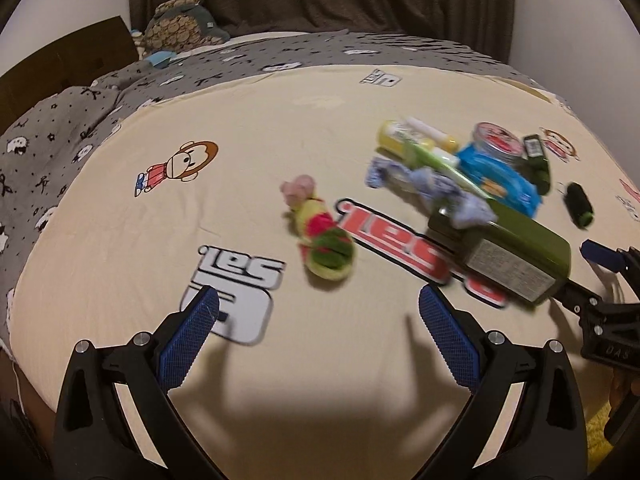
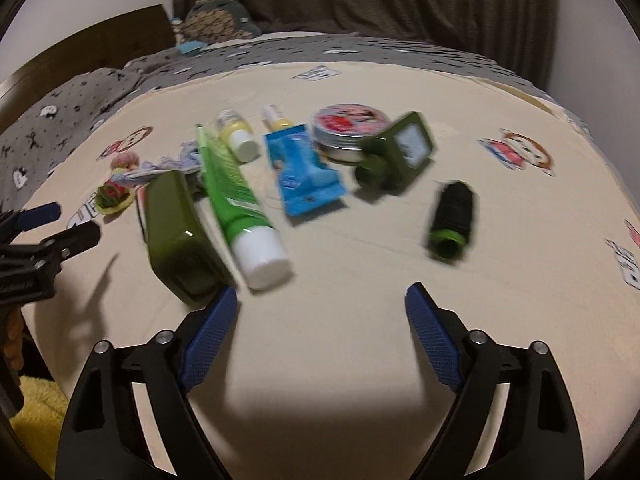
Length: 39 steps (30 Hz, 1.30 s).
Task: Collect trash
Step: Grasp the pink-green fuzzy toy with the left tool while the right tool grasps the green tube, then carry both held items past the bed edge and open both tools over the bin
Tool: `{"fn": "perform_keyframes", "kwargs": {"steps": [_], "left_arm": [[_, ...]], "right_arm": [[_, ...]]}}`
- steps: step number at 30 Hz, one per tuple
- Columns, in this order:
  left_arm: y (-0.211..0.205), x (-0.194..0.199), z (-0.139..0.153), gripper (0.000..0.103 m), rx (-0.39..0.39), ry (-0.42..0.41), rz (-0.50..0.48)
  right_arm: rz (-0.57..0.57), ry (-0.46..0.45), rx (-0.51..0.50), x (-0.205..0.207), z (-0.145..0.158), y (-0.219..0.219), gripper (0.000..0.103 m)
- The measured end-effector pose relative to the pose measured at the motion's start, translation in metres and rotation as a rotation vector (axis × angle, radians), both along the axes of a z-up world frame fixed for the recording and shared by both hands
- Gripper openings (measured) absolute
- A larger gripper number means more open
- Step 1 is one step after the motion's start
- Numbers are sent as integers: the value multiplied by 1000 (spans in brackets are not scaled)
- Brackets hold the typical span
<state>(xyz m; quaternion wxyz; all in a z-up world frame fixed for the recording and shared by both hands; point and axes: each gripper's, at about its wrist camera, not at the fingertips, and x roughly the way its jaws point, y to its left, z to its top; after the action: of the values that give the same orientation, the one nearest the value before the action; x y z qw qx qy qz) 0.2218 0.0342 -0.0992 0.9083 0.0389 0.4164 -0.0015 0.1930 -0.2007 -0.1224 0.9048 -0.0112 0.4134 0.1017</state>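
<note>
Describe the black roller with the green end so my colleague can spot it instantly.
Look at the cream printed sheet covering the bed, then at the heap of tubes and bottles on it. To the right of that heap, the black roller lies alone, touching nothing. It is a short dark cylinder with a bright green rim, unlike the olive bottles beside the heap.

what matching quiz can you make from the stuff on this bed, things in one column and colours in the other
Things:
1. tube
2. round tin
3. flat packet
4. small roll

Colours:
A. blue
B. black with a green end
C. bright green with a white cap
D. silver with a red and pink lid

Pairs: 1-C, 2-D, 3-A, 4-B
</note>
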Motion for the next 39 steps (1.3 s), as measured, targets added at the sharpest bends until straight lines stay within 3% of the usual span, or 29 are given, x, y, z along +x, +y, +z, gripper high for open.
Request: {"fn": "perform_keyframes", "kwargs": {"steps": [10, 12, 15, 18, 20, 21, 28, 33, 39], "left_arm": [[16, 40, -5, 90, -51, 26, 32], [15, 47, -8, 86, -54, 34, 26], [13, 54, -16, 72, -60, 65, 3], [13, 54, -19, 59, -64, 57, -16], [13, 51, -16, 36, -68, 56, -27], [12, 49, -14, 29, -63, 57, -33], [10, 16, -1, 26, -62, 46, -63], [-3, -28, 14, 26, -76, 14, -96], [-38, -91, 22, 26, -72, 0, -201]], "right_arm": [[67, -10, -10, 23, 1, 32, 77], [79, -10, -13, 27, 0, 38, 68], [96, -6, -24, 30, -2, 45, 48], [100, -9, -34, 27, -1, 46, 43], [100, -8, -41, 22, 0, 44, 38], [102, -6, -48, 19, 0, 43, 36], [95, -17, -26, -15, 11, 31, 32], [73, -45, -18, -48, 25, 15, 32], [56, -79, 12, -97, 43, -6, 32]]}}
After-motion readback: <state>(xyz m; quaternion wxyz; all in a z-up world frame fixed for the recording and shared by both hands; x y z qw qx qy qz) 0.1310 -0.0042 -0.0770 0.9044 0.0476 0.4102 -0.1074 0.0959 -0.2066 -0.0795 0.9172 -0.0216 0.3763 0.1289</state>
